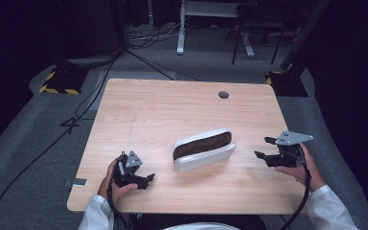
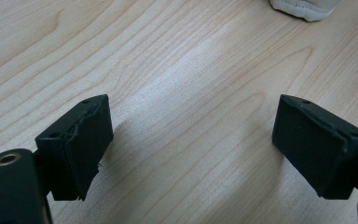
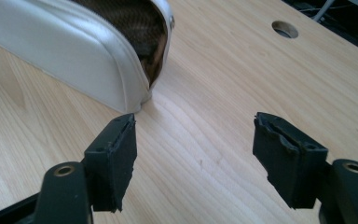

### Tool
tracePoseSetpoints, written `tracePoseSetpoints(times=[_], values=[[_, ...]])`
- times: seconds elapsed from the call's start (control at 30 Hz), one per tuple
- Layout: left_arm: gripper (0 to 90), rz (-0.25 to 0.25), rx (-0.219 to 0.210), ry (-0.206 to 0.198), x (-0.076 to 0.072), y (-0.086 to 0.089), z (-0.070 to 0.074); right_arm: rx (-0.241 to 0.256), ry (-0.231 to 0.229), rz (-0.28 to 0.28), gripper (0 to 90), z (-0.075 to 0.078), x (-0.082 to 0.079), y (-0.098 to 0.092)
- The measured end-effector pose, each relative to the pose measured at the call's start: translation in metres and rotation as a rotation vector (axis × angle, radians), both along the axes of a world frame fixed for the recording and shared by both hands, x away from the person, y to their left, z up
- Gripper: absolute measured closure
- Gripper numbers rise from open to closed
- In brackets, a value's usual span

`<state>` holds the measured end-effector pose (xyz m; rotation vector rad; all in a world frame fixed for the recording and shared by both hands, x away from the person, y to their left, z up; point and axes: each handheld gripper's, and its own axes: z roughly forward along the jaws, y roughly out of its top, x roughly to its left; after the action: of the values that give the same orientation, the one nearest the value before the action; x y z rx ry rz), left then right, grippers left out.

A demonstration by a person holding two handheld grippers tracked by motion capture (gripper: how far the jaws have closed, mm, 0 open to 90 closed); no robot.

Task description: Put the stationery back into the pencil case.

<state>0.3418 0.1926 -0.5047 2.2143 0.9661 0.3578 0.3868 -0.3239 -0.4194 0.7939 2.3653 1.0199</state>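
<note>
A white pouch with a dark brown lining lies near the middle of the bench, long axis running left to right and angled a little, its mouth gaping open along the top. In the right gripper view the pouch shows a smooth, faintly glossy shell with stitched seams and a rounded end, and what may be a zip pull at that end, though the view is too close to be sure. It looks light and semi-soft: the walls hold their shape but would likely give under a squeeze, and the sheen suggests a slippery skin. The open rim or the seamed end seems the safest place to pinch, since the broad flank could slide between the pads.

The right gripper is held just off the pouch's right end, fingers spread wide with nothing between them. The left gripper sits near the front left of the bench, apart from the pouch, its fingers likewise wide and empty over bare wood. A round cable hole lies towards the far edge.
</note>
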Motion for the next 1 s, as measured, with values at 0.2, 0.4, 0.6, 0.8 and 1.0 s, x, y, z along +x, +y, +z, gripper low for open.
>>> tracePoseSetpoints(times=[0.2, 0.4, 0.6, 0.8, 1.0], values=[[12.8, 0.000, 0.000, 0.000, 0.000, 0.000, 0.000, -0.041, 0.010, -0.032, 31.3, -0.016, -0.006, -0.009], [12.9, 0.005, 0.002, -0.003, 0.000, 0.000, 0.000, -0.068, 0.021, -0.055, 31.2, -0.029, -0.013, -0.018], [12.9, 0.006, 0.003, -0.003, -0.001, 0.000, 0.000, -0.074, 0.042, -0.074, 31.1, -0.040, -0.021, -0.028], [12.9, 0.006, 0.003, -0.003, -0.001, 0.000, 0.000, -0.063, 0.064, -0.090, 31.0, -0.054, -0.029, -0.038], [13.0, 0.009, 0.005, -0.005, -0.001, 0.000, 0.000, -0.052, 0.082, -0.122, 31.5, -0.065, -0.036, -0.049]])
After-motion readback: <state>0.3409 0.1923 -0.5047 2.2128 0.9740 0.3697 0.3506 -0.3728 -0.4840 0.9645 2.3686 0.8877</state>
